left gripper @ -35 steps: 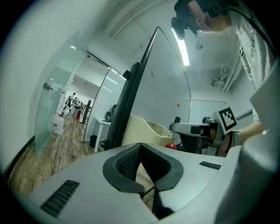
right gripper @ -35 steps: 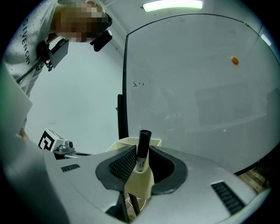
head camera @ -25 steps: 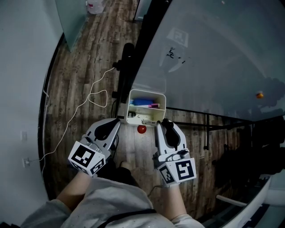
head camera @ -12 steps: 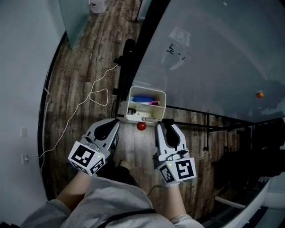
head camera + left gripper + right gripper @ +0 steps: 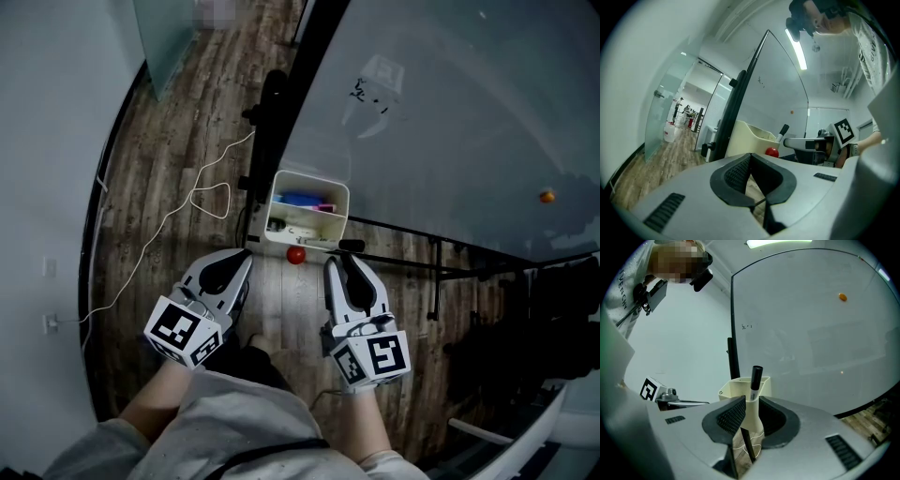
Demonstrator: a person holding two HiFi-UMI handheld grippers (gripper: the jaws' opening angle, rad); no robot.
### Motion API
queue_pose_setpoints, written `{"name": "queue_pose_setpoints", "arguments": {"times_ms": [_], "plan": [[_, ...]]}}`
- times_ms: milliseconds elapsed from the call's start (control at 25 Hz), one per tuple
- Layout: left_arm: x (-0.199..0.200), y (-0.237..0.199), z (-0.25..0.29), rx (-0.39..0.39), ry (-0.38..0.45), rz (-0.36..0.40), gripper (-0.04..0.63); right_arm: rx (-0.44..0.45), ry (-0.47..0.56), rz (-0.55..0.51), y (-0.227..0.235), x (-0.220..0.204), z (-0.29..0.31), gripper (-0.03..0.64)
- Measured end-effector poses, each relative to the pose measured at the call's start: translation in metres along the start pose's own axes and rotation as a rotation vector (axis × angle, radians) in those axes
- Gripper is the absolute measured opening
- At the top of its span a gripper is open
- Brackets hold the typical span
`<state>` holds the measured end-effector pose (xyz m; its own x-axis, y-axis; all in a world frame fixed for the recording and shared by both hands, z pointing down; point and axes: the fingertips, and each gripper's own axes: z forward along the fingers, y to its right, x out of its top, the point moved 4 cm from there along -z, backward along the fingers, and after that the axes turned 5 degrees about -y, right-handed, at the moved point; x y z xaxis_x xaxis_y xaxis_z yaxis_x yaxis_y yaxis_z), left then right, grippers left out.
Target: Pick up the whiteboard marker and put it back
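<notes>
The whiteboard marker (image 5: 755,380) stands upright between the pads of my right gripper (image 5: 751,401), black cap on top. That gripper is shut on it. In the head view my right gripper (image 5: 342,255) points at the white bin (image 5: 333,192) hanging at the whiteboard's lower edge, its tips just short of the bin's near wall. The left gripper view shows the marker's cap (image 5: 783,131) sticking up from the right gripper beside the bin (image 5: 745,138). My left gripper (image 5: 246,255) is level with the right one at the bin's left corner, its pads together on nothing.
A red ball (image 5: 295,255) sits just below the bin, between the two grippers. Blue and pink items lie inside the bin. The black stand post (image 5: 272,131) runs along the whiteboard's left edge. A white cable (image 5: 187,206) trails over the wooden floor. An orange magnet (image 5: 547,197) sticks to the board.
Both grippers have stayed where they were, the right one still on the marker. Only the head view has shifted slightly, so the bin shows a little higher.
</notes>
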<state>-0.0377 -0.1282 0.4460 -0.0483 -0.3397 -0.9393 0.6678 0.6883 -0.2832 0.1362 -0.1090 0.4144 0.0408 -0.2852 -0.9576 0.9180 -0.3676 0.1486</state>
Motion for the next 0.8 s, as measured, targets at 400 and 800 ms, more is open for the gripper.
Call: {"name": "queue_pose_setpoints", "arguments": {"times_ms": [400,800], "plan": [[0.002,0.023,-0.014,0.038,0.025,-0.001,0.012,0.051,0.003,-0.012,-0.007,-0.002,-0.019,0.091],[0.004,0.054,-0.025,0.042,0.061,0.024,0.012,0.100,0.033,-0.036,-0.020,0.006,-0.042,0.064]]}}
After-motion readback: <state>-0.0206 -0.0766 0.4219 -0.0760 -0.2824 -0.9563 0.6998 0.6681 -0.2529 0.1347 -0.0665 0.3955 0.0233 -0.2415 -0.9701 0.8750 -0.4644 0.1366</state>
